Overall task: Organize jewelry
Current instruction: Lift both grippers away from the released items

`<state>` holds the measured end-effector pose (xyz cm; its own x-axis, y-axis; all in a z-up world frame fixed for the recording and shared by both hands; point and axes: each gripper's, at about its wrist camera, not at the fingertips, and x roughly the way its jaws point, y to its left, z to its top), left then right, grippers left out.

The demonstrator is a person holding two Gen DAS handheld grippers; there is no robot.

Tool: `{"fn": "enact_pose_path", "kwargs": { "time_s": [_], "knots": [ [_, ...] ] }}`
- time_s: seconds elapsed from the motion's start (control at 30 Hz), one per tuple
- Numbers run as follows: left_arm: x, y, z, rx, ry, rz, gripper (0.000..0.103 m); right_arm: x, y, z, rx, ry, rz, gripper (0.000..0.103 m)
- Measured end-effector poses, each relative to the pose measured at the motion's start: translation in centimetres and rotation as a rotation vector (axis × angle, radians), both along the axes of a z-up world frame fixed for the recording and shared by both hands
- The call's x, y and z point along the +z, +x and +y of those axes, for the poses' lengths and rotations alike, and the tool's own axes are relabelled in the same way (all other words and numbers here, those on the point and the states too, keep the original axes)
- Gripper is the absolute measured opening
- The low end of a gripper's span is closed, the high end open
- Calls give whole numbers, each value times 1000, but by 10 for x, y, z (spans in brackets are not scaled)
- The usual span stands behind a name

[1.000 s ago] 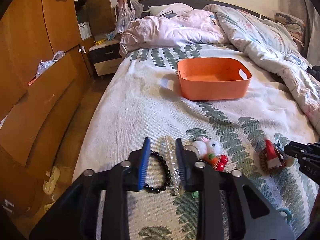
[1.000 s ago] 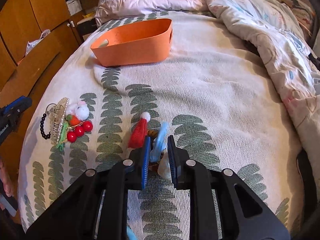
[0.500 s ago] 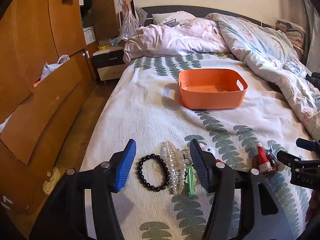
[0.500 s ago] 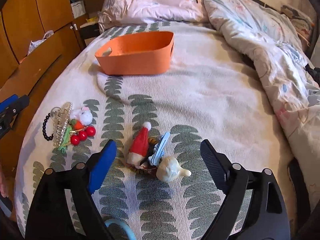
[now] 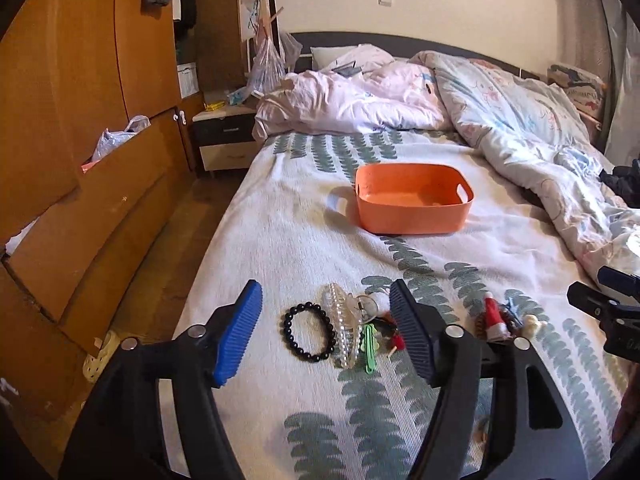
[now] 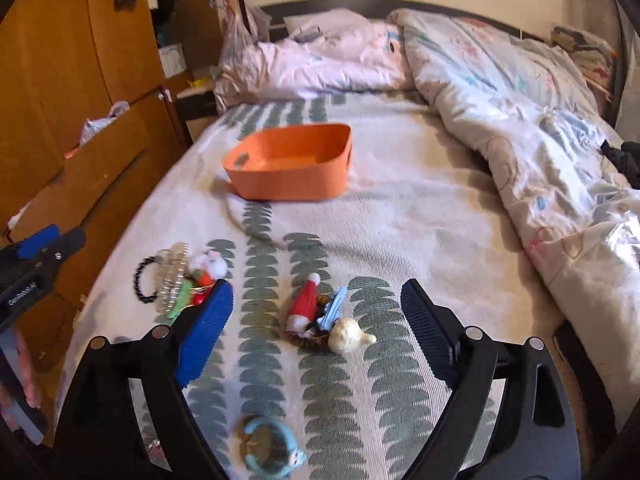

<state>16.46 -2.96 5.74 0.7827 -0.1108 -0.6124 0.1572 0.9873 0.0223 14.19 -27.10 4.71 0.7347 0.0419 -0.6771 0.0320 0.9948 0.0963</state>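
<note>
An empty orange basket (image 5: pixel 414 202) stands mid-bed; it also shows in the right wrist view (image 6: pixel 292 164). My left gripper (image 5: pixel 326 330) is open above a black bead bracelet (image 5: pixel 309 331), a clear hair claw (image 5: pixel 345 330) and a green clip (image 5: pixel 370 347). My right gripper (image 6: pixel 318 340) is open above a red Santa-hat clip (image 6: pixel 305 307), a blue clip (image 6: pixel 332 310) and a cream piece (image 6: pixel 348 334). A light blue ring (image 6: pixel 266 446) lies close below it. Both grippers are empty.
A rumpled duvet (image 5: pixel 532 136) covers the bed's right side and head. A wooden wardrobe (image 5: pixel 72 152) and a nightstand (image 5: pixel 224 142) stand left of the bed. The leaf-print bedspread (image 5: pixel 288 232) ends at the left edge over the floor.
Both grippers went from nearly shut to wide open and pulled back and up from the items. All the items still lie on the bed.
</note>
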Motion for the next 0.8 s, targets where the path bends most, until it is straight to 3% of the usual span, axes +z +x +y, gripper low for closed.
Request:
{"fn": "enact_pose_path", "kwargs": {
  "time_s": [0.07,0.23,0.37,0.43,0.6,0.8],
  "knots": [
    [6,-12,5,1,-10,-16,68,5,-12,2,7,5,-12,87],
    [14,-53,14,9,-53,-57,82,19,-54,15,22,10,-52,87],
    [9,-90,16,6,-58,-81,88,18,-93,27,23,25,-78,92],
    [0,-109,19,11,-62,-84,94,9,-112,33,22,35,-78,93],
    [-34,-145,33,51,-87,-39,94,-29,-152,46,-15,16,-33,93],
    [-69,-166,21,16,-36,31,94,-64,-181,51,-63,78,17,93]
  ]
}}
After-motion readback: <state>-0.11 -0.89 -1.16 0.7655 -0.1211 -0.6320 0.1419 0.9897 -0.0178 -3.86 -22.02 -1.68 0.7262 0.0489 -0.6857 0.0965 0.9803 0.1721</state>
